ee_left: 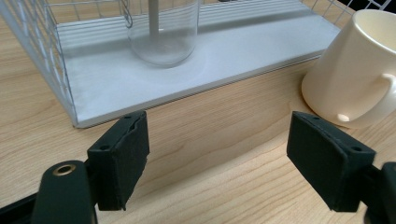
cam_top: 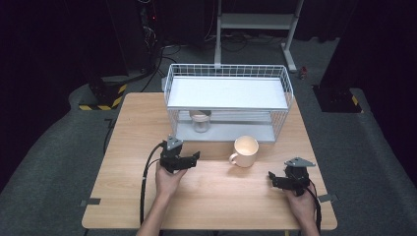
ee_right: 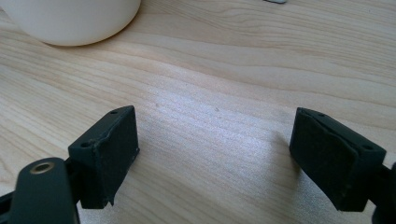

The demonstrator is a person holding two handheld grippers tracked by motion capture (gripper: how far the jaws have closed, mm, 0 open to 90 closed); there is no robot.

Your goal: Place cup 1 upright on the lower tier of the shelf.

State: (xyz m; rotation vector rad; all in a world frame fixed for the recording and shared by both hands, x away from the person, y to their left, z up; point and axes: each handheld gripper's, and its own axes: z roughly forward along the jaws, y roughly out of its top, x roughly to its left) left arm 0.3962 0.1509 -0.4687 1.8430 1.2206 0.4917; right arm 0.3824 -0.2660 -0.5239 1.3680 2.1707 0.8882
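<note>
A cream mug (cam_top: 244,151) stands upright on the wooden table (cam_top: 216,201), just in front of a white wire rack (cam_top: 227,93). A clear glass (cam_top: 200,121) sits on the rack's lower shelf (ee_left: 187,77). My left gripper (cam_top: 188,158) rests left of the mug, open and holding nothing. From the left gripper view, its open gripper (ee_left: 224,158) faces the shelf edge, with the glass (ee_left: 163,32) ahead and the mug (ee_left: 359,70) at the right. My right gripper (cam_top: 273,179) lies right of the mug, open (ee_right: 215,154) over bare wood, with the mug's base (ee_right: 70,18) at upper left.
The rack has a flat white upper shelf (cam_top: 226,92) and mesh walls. Beyond the table, cables, a white stand (cam_top: 255,22) and yellow-black striped feet (cam_top: 101,101) sit on grey floor. The table's front edge is close behind both hands.
</note>
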